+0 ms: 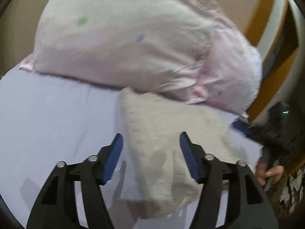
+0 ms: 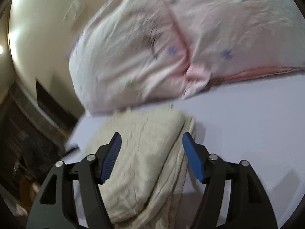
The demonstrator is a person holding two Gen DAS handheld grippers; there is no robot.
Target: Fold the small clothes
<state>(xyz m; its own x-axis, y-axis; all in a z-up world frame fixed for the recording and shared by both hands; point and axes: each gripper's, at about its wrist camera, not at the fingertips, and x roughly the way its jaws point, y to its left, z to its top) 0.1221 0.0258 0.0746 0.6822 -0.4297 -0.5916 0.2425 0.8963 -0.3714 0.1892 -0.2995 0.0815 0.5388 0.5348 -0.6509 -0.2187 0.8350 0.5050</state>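
A small beige cloth (image 1: 167, 143) lies folded on the lavender bed sheet (image 1: 47, 118). My left gripper (image 1: 151, 139) is open above the cloth's near part, holding nothing. In the right wrist view the same beige cloth (image 2: 144, 152) shows stacked folded edges along its right side. My right gripper (image 2: 151, 141) is open just above it, with both blue pads (image 2: 112, 156) over the cloth and nothing between them. The other gripper's blue tip (image 1: 241, 126) and dark body show at the cloth's far right in the left wrist view.
A large pale pink pillow (image 1: 133, 43) with small flower prints lies just beyond the cloth; it also shows in the right wrist view (image 2: 190, 38). The bed's edge and a wooden frame (image 1: 266, 57) are on the right. Dark furniture (image 2: 28, 133) lies off the bed's left.
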